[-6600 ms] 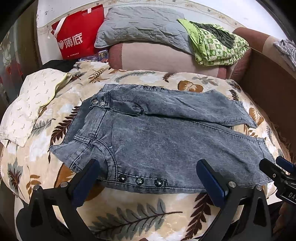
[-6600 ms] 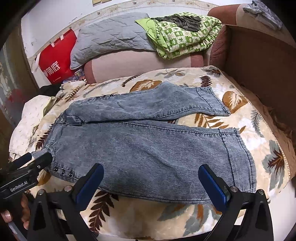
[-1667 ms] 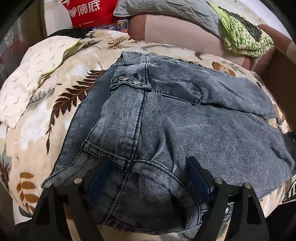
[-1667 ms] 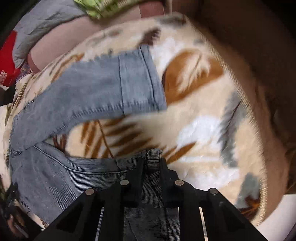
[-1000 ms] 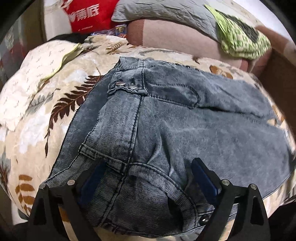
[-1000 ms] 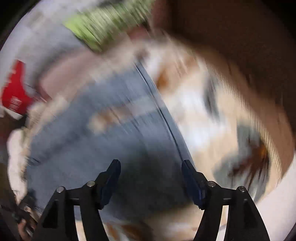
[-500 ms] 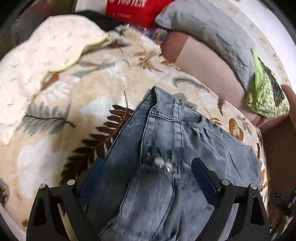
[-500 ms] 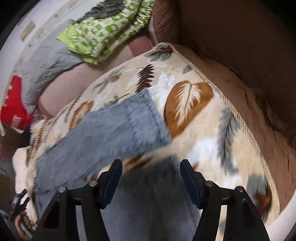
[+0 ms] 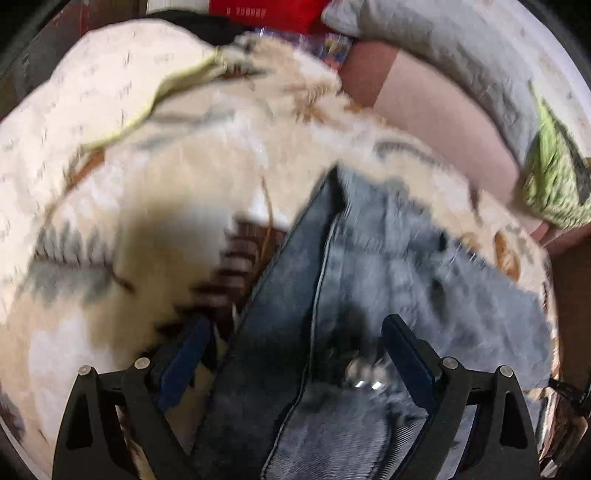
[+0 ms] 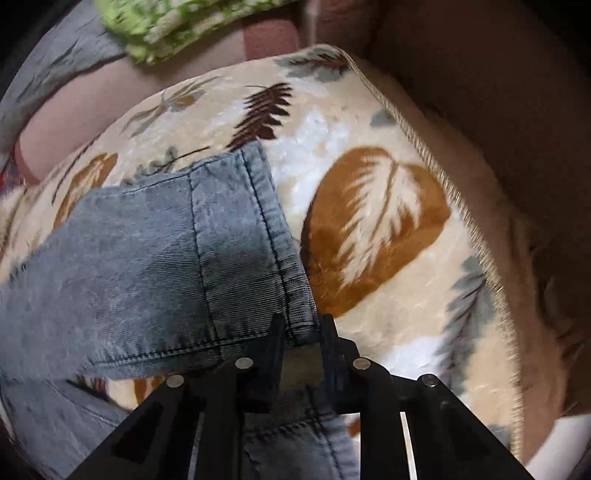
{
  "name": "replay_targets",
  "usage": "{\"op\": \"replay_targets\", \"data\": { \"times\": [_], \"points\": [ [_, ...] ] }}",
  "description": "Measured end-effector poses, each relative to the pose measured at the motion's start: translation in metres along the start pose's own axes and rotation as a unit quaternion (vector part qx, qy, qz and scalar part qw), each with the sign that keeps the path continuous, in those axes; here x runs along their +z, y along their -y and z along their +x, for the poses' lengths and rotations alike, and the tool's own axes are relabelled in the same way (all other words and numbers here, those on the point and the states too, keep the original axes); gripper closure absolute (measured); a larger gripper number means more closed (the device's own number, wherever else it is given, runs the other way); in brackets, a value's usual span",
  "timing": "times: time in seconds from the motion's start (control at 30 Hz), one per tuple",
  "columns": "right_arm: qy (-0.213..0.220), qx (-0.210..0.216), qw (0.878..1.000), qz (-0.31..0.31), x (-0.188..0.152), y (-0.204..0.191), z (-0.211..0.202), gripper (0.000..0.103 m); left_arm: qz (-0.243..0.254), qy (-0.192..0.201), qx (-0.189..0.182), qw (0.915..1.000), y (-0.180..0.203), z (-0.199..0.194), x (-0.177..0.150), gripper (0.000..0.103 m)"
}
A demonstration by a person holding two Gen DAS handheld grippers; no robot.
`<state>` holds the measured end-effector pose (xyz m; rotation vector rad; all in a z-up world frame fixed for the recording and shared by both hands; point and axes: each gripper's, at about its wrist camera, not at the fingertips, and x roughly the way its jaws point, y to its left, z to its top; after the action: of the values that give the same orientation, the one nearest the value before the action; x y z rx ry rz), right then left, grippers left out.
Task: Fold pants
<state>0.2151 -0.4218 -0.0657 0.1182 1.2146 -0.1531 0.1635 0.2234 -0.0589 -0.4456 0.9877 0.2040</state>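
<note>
Grey-blue jeans (image 9: 369, 258) lie flat on a leaf-patterned blanket (image 9: 147, 229). In the blurred left wrist view my left gripper (image 9: 295, 354) stands open over the waist end, with the waistband and two metal buttons (image 9: 365, 373) between its wide-set fingers. In the right wrist view the far leg (image 10: 147, 258) ends in a stitched hem (image 10: 273, 236). My right gripper (image 10: 301, 332) is closing its jaws on the hem's near corner, and its pads press on the denim. The other leg (image 10: 295, 435) lies under the gripper's body.
A grey pillow (image 9: 424, 40), a green checked cloth (image 9: 554, 184) and a red bag (image 9: 266, 11) sit at the far side. A cream pillow (image 9: 74, 122) lies at the left. A brown padded wall (image 10: 480, 92) borders the blanket's corded edge (image 10: 461, 206) at the right.
The left gripper has slid along the jeans to the waistband corner, still open. The right gripper came down on the far leg's hem corner and narrowed its jaws onto it.
</note>
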Motion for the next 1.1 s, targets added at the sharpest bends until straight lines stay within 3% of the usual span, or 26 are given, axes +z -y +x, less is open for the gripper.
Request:
{"op": "replay_targets", "data": {
  "times": [0.07, 0.1, 0.13, 0.2, 0.27, 0.4, 0.53, 0.57, 0.63, 0.8, 0.87, 0.9, 0.93, 1.03, 1.1],
  "points": [
    [-0.004, -0.008, 1.000, -0.006, 0.009, 0.001, -0.006, 0.066, 0.000, 0.017, -0.007, 0.9998, 0.001, -0.006, 0.017, 0.009],
    [0.014, -0.012, 1.000, -0.002, 0.017, 0.002, -0.011, 0.041, -0.003, 0.021, -0.009, 0.9997, 0.002, -0.005, 0.026, 0.009],
    [0.042, -0.002, 0.999, 0.006, 0.030, 0.002, -0.017, 0.029, -0.006, 0.023, -0.008, 0.9997, 0.003, -0.002, 0.035, 0.009],
    [0.063, 0.026, 0.998, 0.013, 0.049, -0.001, -0.020, 0.029, -0.017, 0.018, -0.015, 0.9996, 0.005, 0.009, 0.053, 0.009],
    [0.071, 0.050, 0.996, 0.014, 0.070, -0.011, -0.010, 0.029, -0.038, 0.005, -0.045, 0.9982, 0.010, 0.027, 0.071, 0.009],
    [0.042, 0.079, 0.996, 0.027, 0.095, -0.022, 0.024, 0.029, -0.041, -0.019, -0.050, 0.9977, 0.025, 0.059, 0.087, 0.009],
    [0.043, 0.094, 0.994, 0.037, 0.098, -0.017, 0.039, 0.029, -0.043, -0.038, -0.035, 0.9977, 0.031, 0.083, 0.094, 0.025],
    [0.043, 0.096, 0.994, 0.040, 0.098, -0.015, 0.039, 0.029, -0.039, -0.043, -0.034, 0.9977, 0.033, 0.088, 0.094, 0.042],
    [0.046, 0.106, 0.992, 0.049, 0.101, -0.007, 0.037, 0.029, -0.030, -0.052, -0.016, 0.9981, 0.036, 0.096, 0.094, 0.053],
    [0.040, 0.097, 0.994, 0.045, 0.114, -0.005, 0.043, 0.030, -0.029, -0.046, -0.014, 0.9984, 0.037, 0.100, 0.100, 0.056],
    [0.036, 0.100, 0.994, 0.039, 0.117, -0.008, 0.048, 0.035, -0.030, -0.047, -0.013, 0.9984, 0.037, 0.102, 0.102, 0.056],
    [0.034, 0.097, 0.994, 0.033, 0.120, -0.011, 0.050, 0.045, -0.031, -0.044, -0.012, 0.9985, 0.037, 0.102, 0.103, 0.056],
    [0.029, 0.091, 0.995, 0.025, 0.122, -0.016, 0.055, 0.063, -0.029, -0.044, -0.011, 0.9985, 0.038, 0.103, 0.104, 0.056],
    [0.016, 0.067, 0.998, 0.002, 0.124, -0.028, 0.065, 0.079, -0.013, -0.050, -0.002, 0.9987, 0.044, 0.107, 0.106, 0.092],
    [0.019, 0.067, 0.998, -0.004, 0.125, -0.032, 0.061, 0.083, -0.013, -0.049, -0.003, 0.9987, 0.046, 0.106, 0.106, 0.093]
  ]
}}
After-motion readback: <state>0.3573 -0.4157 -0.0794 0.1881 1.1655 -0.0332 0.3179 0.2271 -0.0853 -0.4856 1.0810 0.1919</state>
